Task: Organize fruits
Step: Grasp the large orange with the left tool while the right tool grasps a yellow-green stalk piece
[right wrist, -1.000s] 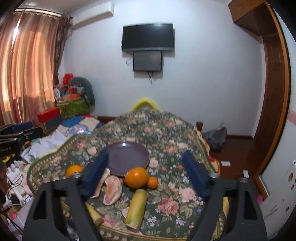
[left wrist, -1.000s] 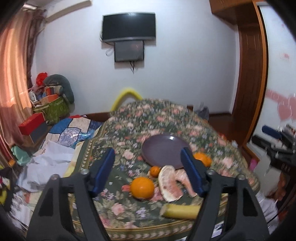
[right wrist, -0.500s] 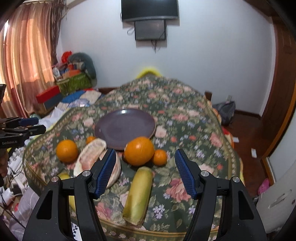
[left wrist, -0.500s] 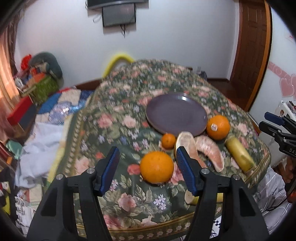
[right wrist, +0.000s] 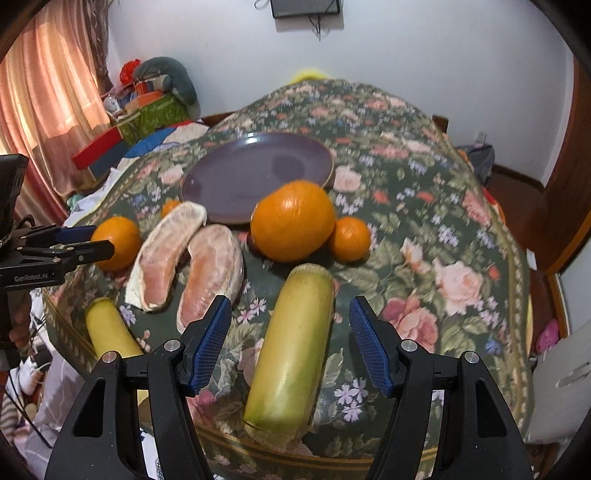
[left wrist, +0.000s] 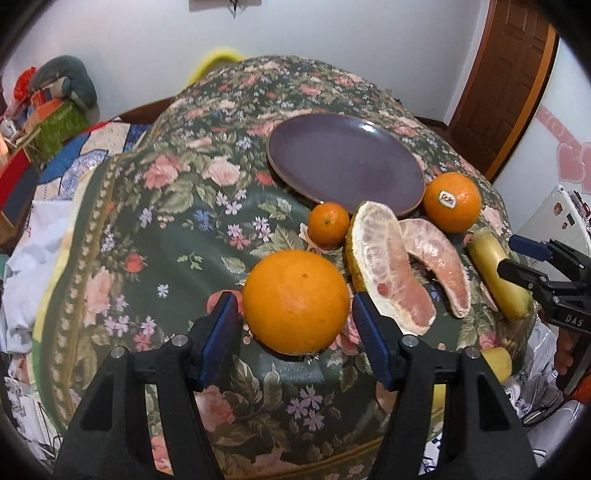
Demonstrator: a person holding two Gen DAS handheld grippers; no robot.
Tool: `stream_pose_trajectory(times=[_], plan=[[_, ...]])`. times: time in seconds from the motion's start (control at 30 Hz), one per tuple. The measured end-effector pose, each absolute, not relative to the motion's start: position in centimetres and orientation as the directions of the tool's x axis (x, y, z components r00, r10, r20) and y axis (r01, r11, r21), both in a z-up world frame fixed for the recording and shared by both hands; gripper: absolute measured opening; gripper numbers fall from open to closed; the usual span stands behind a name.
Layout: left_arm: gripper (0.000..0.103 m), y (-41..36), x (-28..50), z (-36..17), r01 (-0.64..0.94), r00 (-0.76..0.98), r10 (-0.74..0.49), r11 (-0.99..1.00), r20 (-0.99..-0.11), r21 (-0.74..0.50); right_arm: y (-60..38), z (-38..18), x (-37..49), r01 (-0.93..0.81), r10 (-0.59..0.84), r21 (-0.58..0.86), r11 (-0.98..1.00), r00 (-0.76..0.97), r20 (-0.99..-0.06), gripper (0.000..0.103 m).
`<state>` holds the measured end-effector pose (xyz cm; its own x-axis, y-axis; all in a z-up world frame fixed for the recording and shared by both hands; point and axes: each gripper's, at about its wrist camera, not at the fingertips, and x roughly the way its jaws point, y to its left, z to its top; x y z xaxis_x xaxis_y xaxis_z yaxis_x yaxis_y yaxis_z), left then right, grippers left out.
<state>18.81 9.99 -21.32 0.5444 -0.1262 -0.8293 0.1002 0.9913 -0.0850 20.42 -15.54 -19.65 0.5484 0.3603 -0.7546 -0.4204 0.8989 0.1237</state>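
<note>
Nothing sits on your plate (left wrist: pixel 343 158) yet: your left gripper (left wrist: pixel 295 332) gapes around an orange (left wrist: pixel 295 301), your right gripper (right wrist: pixel 290 343) wide around a yellow stalk (right wrist: pixel 291 350).

place: home, lived-in room
table: floral tablecloth (right wrist: pixel 424 206), purple plate (right wrist: pixel 255 173)
wall: mounted TV (right wrist: pixel 304 7), white paint
window side: pink curtains (right wrist: pixel 48 92)
door: brown wood (left wrist: pixel 506 77)
clutter: boxes and bags (right wrist: pixel 147 107) piled in corner
</note>
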Motion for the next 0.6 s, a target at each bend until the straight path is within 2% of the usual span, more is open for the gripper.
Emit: stream_pose_trajectory(times=[0.37, 0.57, 0.6], plan=[[0.065, 10.1, 20.4, -23.1, 0.093, 0.526, -0.155, 0.988, -0.836, -0.125, -15.8, -21.7, 21.8, -0.393, 0.373, 0.181, 0.902, 0.494, -0.786, 0.063], [0.065, 9.9, 20.7, -23.3, 0.1, 0.536, -0.147, 0.989, -0.831, -0.111, -15.9, -21.9, 22.1, -0.39, 0.388, 0.203, 0.898, 0.486, -0.784, 0.041], [0.065, 9.9, 20.7, -23.3, 0.098, 0.539, -0.144, 0.989, -0.83, -0.107, -15.9, -21.8, 22.0, -0.394, 0.392, 0.205, 0.896, 0.486, -0.781, 0.041]])
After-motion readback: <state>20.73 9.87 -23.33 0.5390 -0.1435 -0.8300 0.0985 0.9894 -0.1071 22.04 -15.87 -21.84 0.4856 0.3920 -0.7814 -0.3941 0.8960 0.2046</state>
